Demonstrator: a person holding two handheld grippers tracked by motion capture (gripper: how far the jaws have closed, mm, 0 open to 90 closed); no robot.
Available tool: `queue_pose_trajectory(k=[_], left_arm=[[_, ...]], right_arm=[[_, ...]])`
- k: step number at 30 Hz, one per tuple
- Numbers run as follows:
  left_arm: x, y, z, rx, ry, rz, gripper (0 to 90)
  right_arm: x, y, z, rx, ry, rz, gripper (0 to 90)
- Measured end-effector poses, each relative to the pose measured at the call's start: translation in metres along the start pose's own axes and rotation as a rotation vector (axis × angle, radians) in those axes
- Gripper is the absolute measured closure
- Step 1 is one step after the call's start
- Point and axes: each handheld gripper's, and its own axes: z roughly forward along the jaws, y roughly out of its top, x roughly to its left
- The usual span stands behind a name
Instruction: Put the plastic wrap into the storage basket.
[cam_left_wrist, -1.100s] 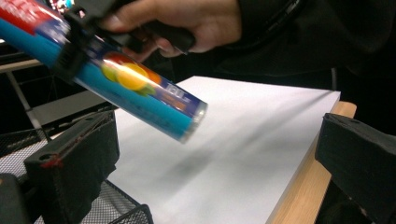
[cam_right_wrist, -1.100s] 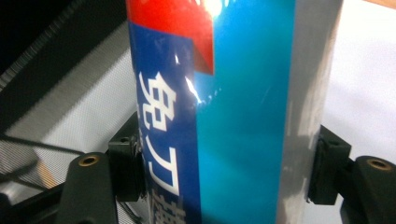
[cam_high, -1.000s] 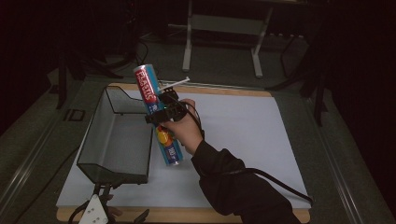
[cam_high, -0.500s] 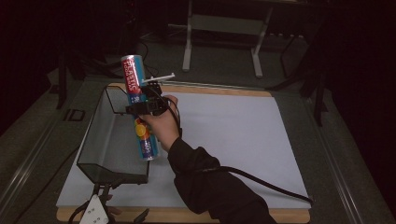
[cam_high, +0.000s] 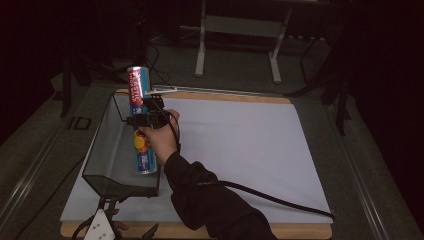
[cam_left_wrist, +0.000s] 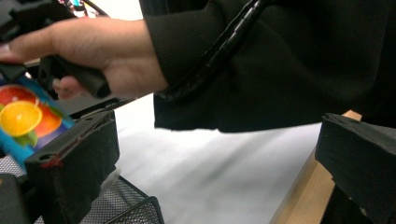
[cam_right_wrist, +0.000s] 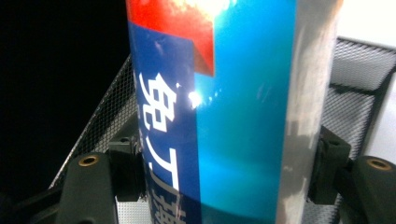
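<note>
Jaws of the right gripper (cam_high: 146, 119) are clamped across the middle of a tall blue can (cam_high: 140, 120), one pad on each side of it in the right gripper view, holding it tilted above the black mesh basket (cam_high: 107, 160). The basket sits at the left edge of the white sheet (cam_high: 240, 150) on the table. The left gripper (cam_left_wrist: 210, 154), low near the basket's corner, has its jaws wide apart around nothing.

Blue can (cam_right_wrist: 224, 112): top and base cut off by right gripper view's edges; white lettering cropped, unreadable. Same can, high view: middle hidden behind hand (cam_high: 160, 137). Left hand-held gripper (cam_high: 102, 227): beside mesh basket (cam_high: 107, 150), cut by bottom edge. Basket floor beneath can: hidden.
</note>
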Motion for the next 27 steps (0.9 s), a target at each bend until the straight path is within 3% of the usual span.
queue_pose_trajectory(k=[5,8,14,19,21,27], left_arm=[[0.0,0.0,0.0,-0.002,-0.003,-0.002,0.6],[0.0,0.0,0.0,-0.002,-0.004,-0.002,0.6],[0.0,0.0,0.0,0.001,-0.008,-0.001,0.6],[0.0,0.0,0.0,-0.001,-0.011,-0.002,0.6],[0.0,0.0,0.001,0.002,-0.011,-0.001,0.6],[0.0,0.0,0.001,0.003,-0.013,-0.002,0.6]], right_arm=[[-0.006,-0.012,0.014,0.032,0.009,0.052,31.3],[-0.007,-0.021,0.021,0.037,-0.038,0.042,31.3],[-0.007,-0.034,0.028,0.045,-0.078,0.076,31.3],[-0.018,-0.039,0.033,0.044,-0.127,0.12,31.3],[-0.02,-0.039,0.036,0.049,-0.147,0.118,31.2],[-0.023,-0.041,0.046,0.059,-0.147,0.126,31.1]])
